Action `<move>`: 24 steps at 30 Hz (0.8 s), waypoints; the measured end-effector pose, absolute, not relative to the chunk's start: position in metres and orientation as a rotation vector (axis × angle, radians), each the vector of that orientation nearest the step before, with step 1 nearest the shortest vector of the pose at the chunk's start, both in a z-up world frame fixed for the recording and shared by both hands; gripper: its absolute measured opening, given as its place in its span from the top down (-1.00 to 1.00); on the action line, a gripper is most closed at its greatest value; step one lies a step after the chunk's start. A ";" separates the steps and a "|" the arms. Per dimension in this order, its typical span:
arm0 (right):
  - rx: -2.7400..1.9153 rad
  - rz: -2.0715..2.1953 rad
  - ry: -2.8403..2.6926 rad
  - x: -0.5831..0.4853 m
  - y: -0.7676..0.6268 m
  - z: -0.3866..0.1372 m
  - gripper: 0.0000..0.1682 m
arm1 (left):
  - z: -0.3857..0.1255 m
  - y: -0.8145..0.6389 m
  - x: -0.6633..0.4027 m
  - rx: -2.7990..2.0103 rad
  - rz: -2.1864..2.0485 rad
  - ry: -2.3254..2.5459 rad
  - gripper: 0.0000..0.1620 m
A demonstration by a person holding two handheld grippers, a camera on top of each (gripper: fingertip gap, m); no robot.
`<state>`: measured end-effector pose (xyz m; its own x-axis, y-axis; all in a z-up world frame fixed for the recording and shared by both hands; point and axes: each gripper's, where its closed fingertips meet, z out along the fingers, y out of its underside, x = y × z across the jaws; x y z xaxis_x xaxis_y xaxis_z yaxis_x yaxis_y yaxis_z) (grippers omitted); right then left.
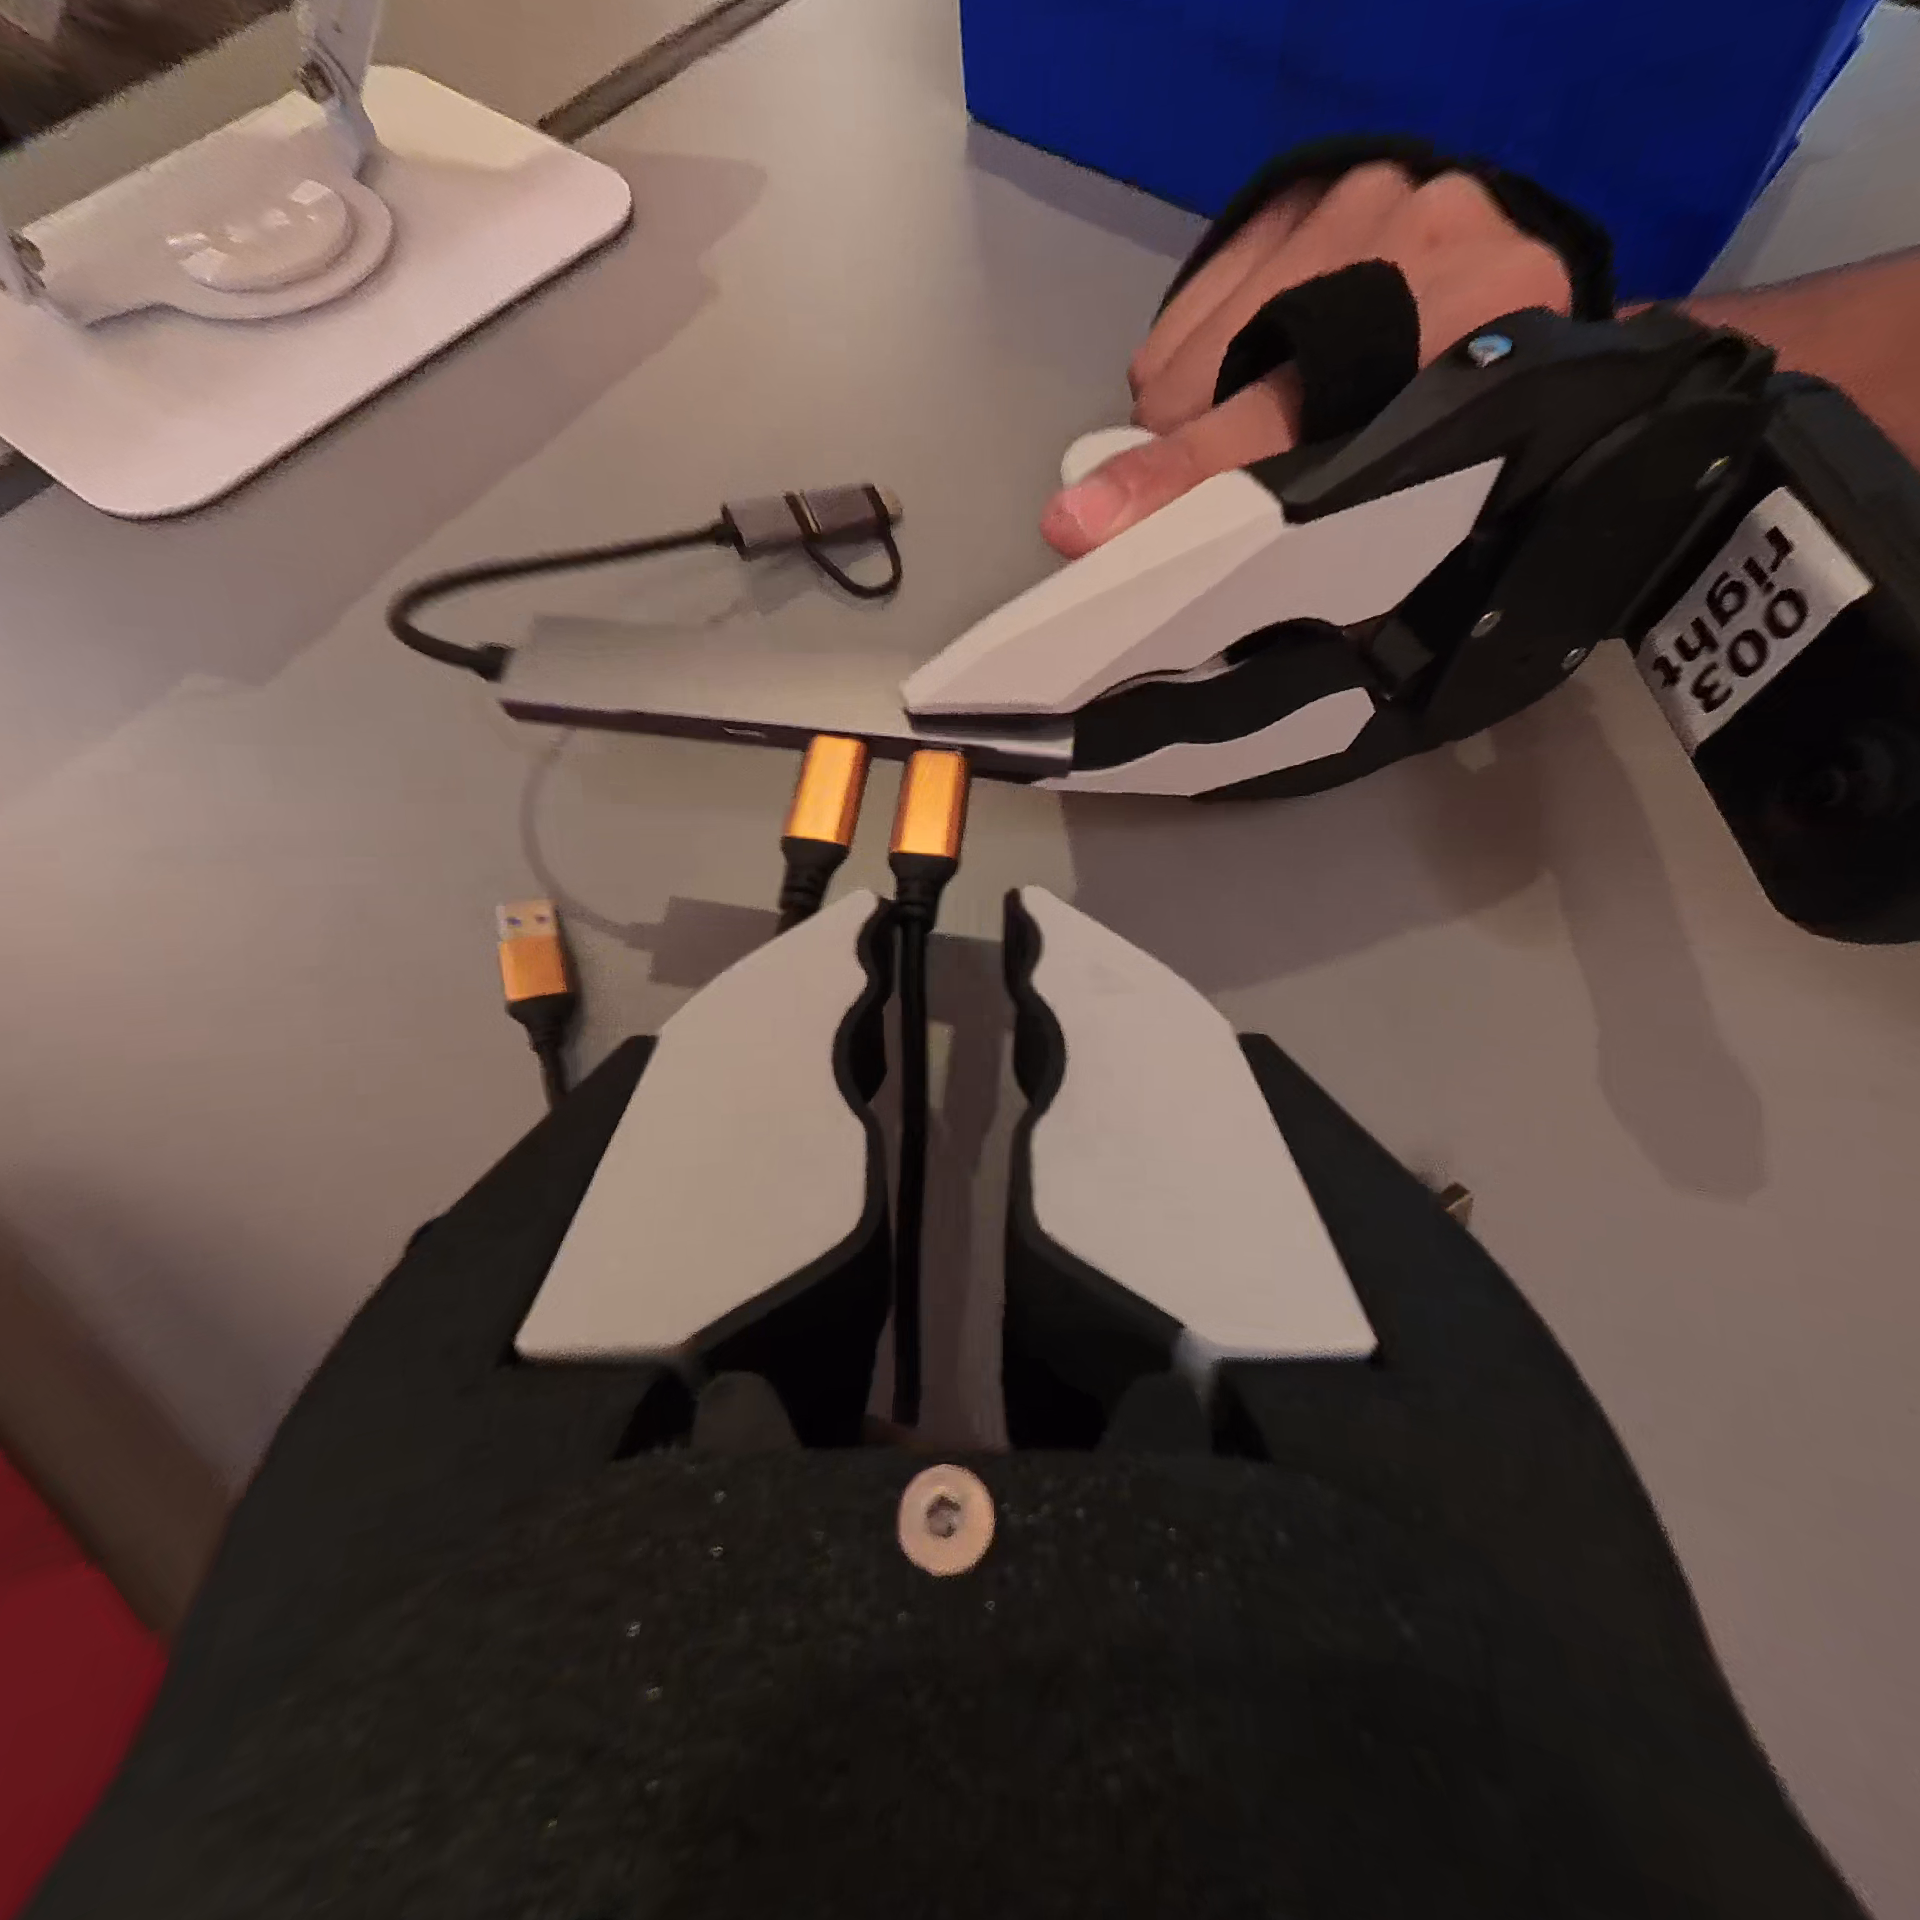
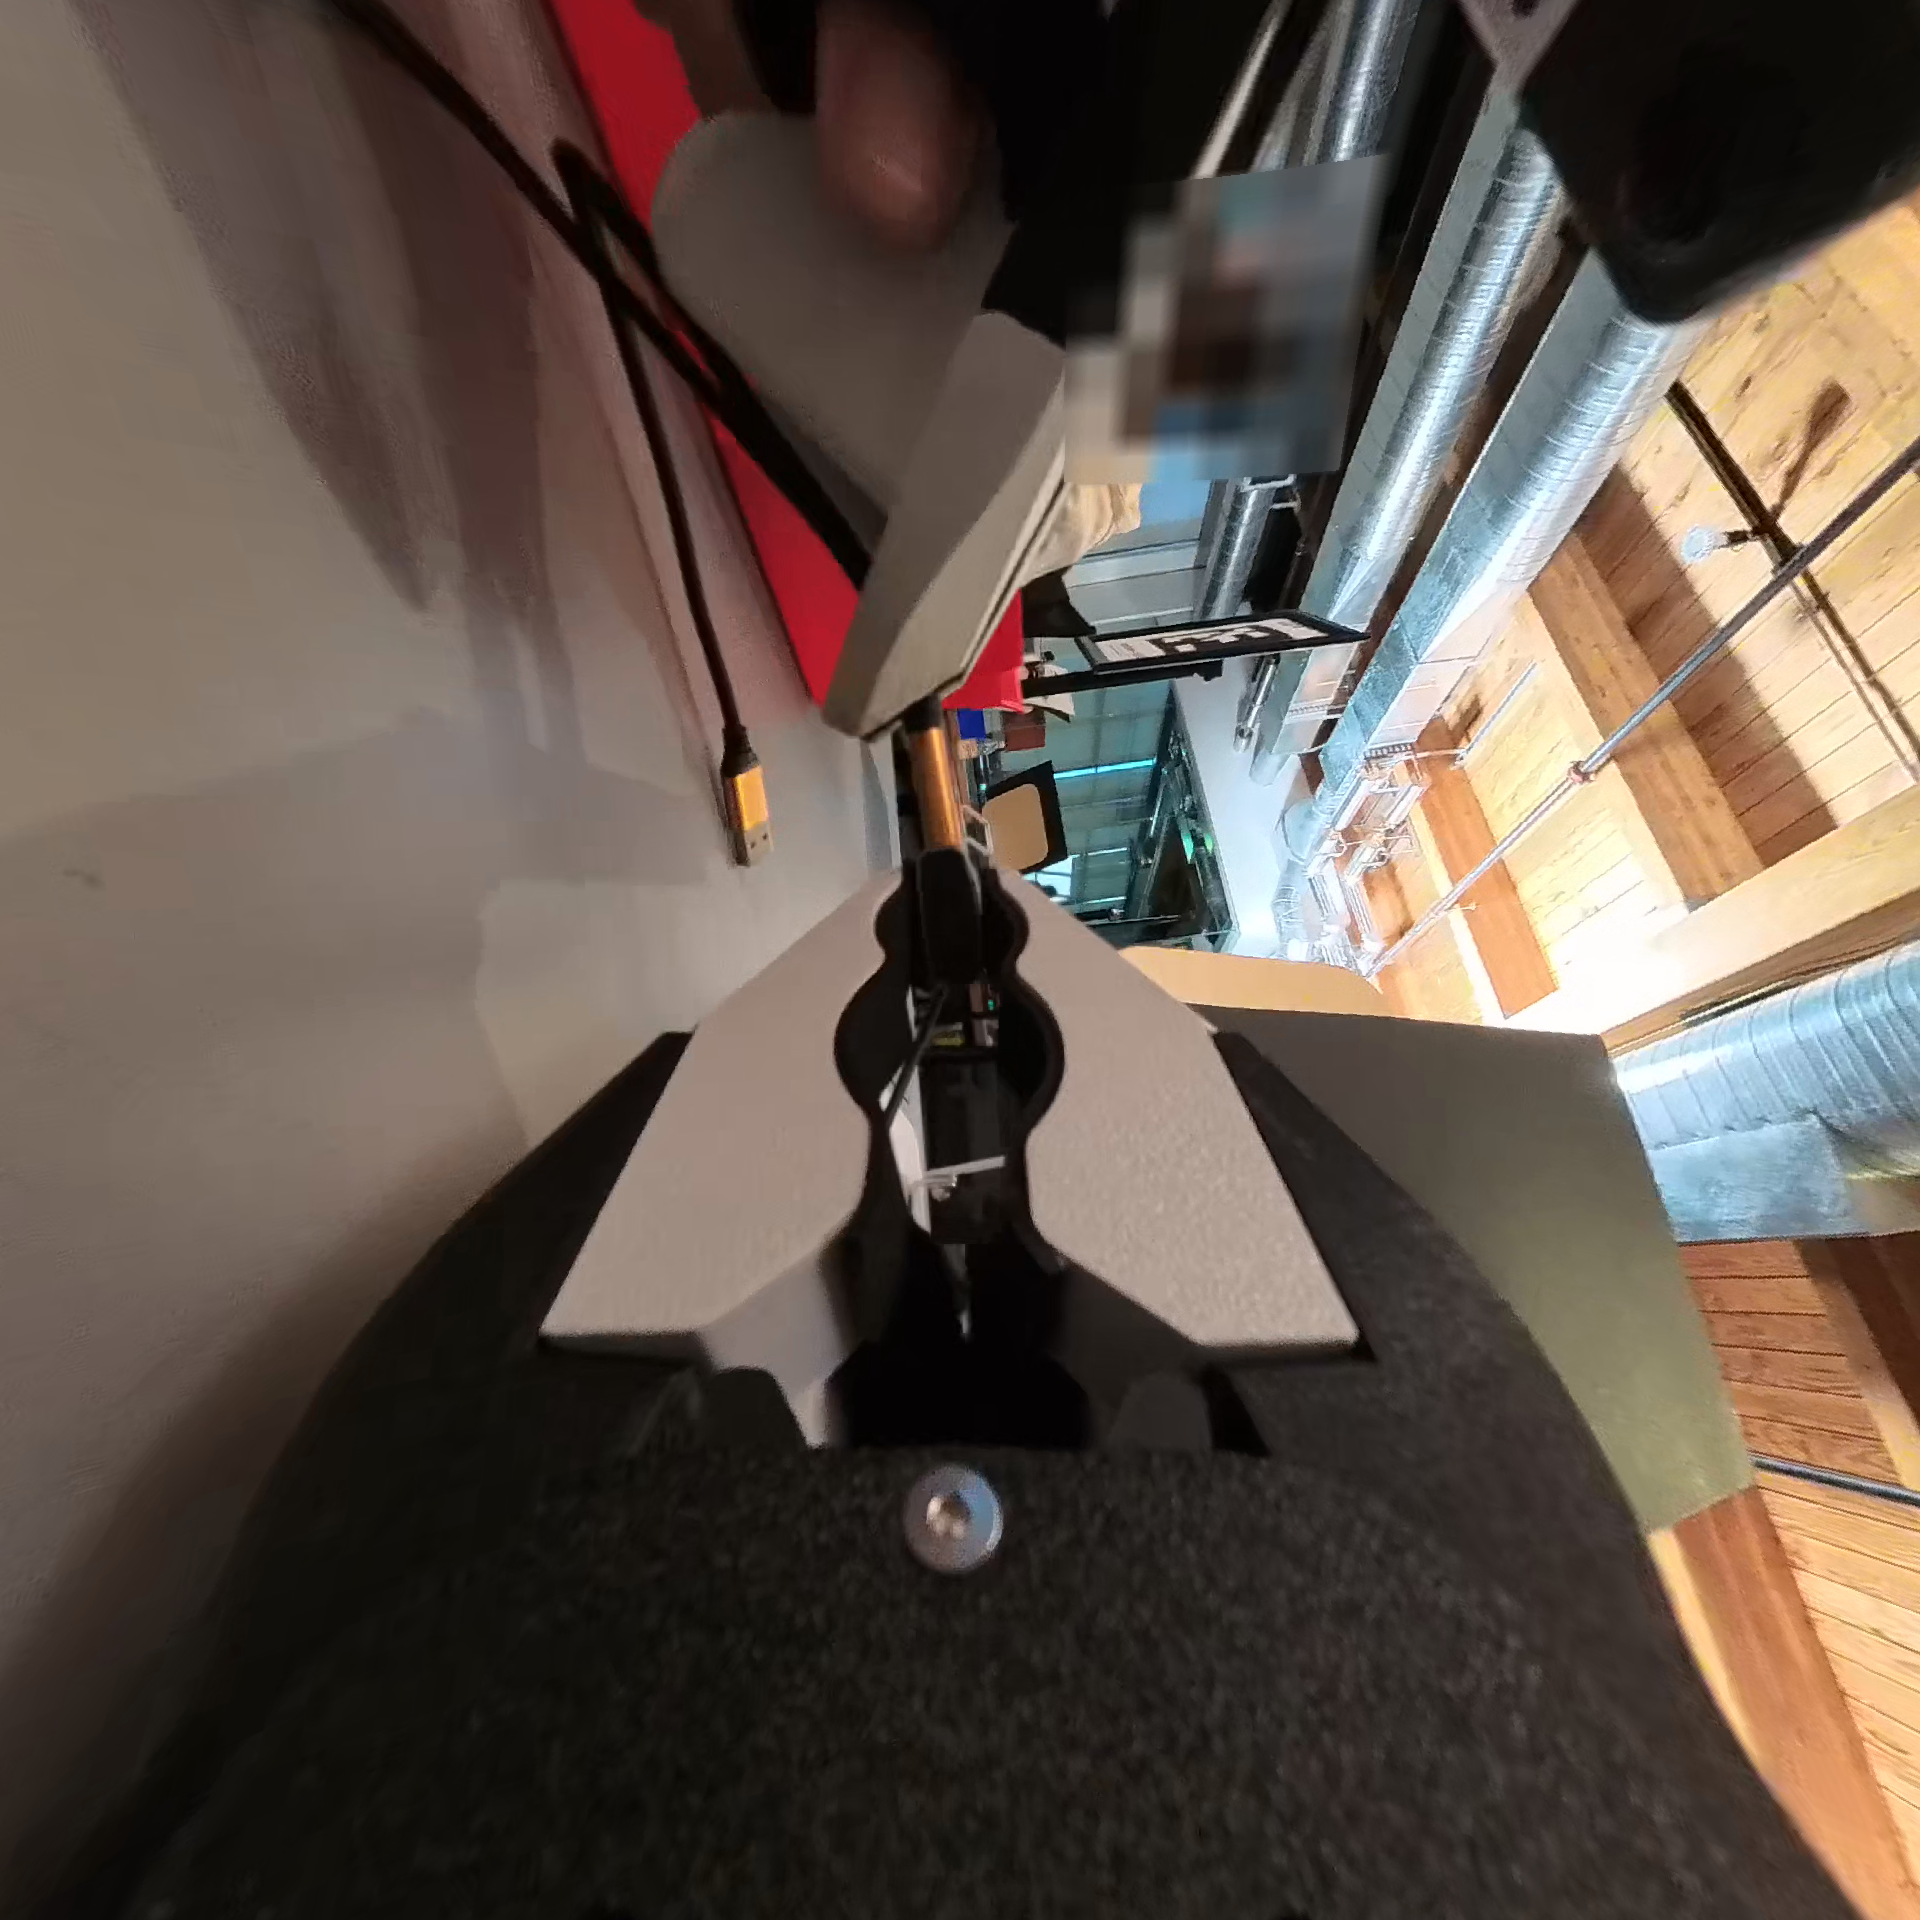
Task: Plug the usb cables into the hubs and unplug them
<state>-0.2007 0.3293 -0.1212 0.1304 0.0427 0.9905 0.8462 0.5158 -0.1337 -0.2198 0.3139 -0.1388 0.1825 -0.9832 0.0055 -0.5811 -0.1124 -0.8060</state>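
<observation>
Pinching one end of the grey hub [image 1: 727, 707], the right hand-held gripper [image 1: 987, 727] holds it just above the worktop [image 1: 312, 831]. The left hand-held gripper [image 1: 940, 914] is partly open around a black cable [image 1: 910, 1143], not squeezing it. If the hub tips or the cable gets tugged, a gold plug [image 1: 928, 805] could bend or pop out.
</observation>
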 end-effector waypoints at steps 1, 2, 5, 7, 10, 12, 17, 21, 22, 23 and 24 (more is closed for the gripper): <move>-0.859 -0.732 -1.345 -0.201 0.330 -0.125 0.91 | -0.144 0.315 -0.219 -1.796 -0.713 1.467 0.71; -0.830 -0.748 -1.368 -0.202 0.328 -0.128 0.92 | -0.147 0.319 -0.219 -1.798 -0.653 1.449 0.78; -0.824 -0.756 -1.365 -0.200 0.330 -0.127 0.89 | -0.150 0.320 -0.219 -1.806 -0.650 1.404 0.91; -0.882 -0.710 -1.336 -0.197 0.333 -0.126 0.86 | -0.148 0.323 -0.218 -1.789 -0.637 1.384 0.92; -1.125 -0.548 -1.254 -0.179 0.348 -0.133 0.79 | -0.143 0.333 -0.221 -1.750 -0.556 1.330 0.92; -1.363 -0.313 -1.159 -0.169 0.357 -0.141 0.77 | -0.137 0.335 -0.220 -1.697 -0.539 1.308 0.92; -1.799 0.429 -0.878 -0.168 0.345 -0.133 0.64 | -0.120 0.329 -0.223 -1.521 -0.399 1.339 0.92; -1.928 1.413 -0.836 -0.199 0.269 -0.110 0.56 | -0.102 0.309 -0.234 -1.261 -0.112 1.422 0.92; -1.893 1.554 -0.851 -0.202 0.254 -0.103 0.51 | -0.099 0.304 -0.237 -1.207 -0.039 1.437 0.92; -1.854 1.610 -0.835 -0.204 0.249 -0.098 0.45 | -0.097 0.298 -0.238 -1.159 0.007 1.451 0.92; -1.811 1.657 -0.815 -0.206 0.246 -0.091 0.43 | -0.096 0.291 -0.239 -1.114 0.035 1.466 0.92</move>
<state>-0.2056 0.2461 -0.0914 0.0570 0.7462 -0.6633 0.0705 -0.6657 -0.7429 -0.2388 0.2910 -0.0964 0.1962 -0.5919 -0.7817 -0.6289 0.5357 -0.5635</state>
